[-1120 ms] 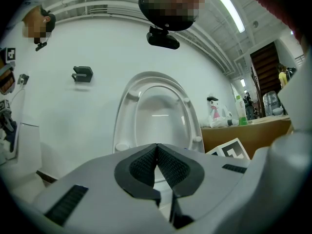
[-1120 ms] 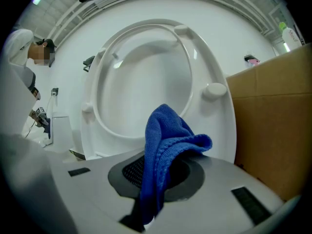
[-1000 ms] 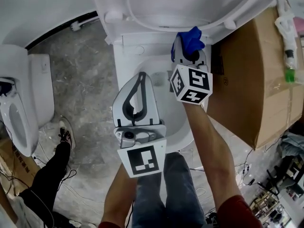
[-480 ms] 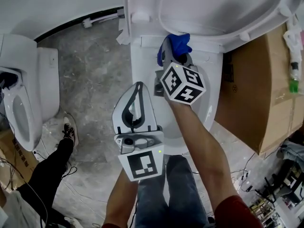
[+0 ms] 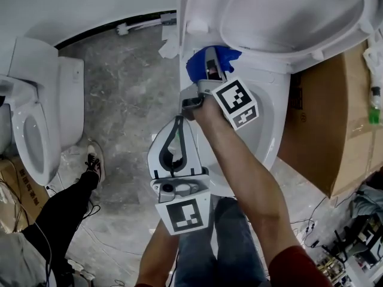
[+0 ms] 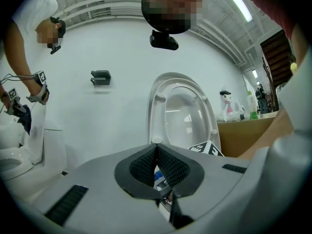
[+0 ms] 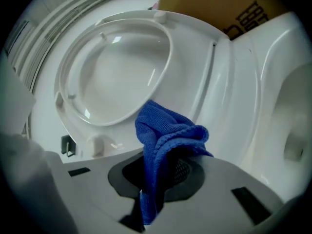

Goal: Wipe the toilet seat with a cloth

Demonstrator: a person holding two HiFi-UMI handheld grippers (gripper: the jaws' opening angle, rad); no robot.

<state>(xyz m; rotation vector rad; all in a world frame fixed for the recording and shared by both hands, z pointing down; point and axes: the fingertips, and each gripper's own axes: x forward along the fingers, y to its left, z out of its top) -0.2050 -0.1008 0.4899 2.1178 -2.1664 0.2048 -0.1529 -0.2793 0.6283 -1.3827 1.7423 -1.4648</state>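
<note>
Right tool (image 7: pixel 163 172) gripped blue cloth (image 7: pixel 165 130), folds stuck out past tool tips, just short of raised toilet seat (image 7: pixel 66 89). Left tool (image 6: pixel 157 160) was closed, empty, behind right tool. Better to press cloth flat and follow seat ring slowly.

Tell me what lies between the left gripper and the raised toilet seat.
The right gripper, shut on the blue cloth, lies between the left gripper and the raised toilet seat, as the head view shows.

Grey left tongs (image 5: pixel 178 122), black-white marker cube (image 5: pixel 182 215), red sleeve (image 5: pixel 293 269)
</note>
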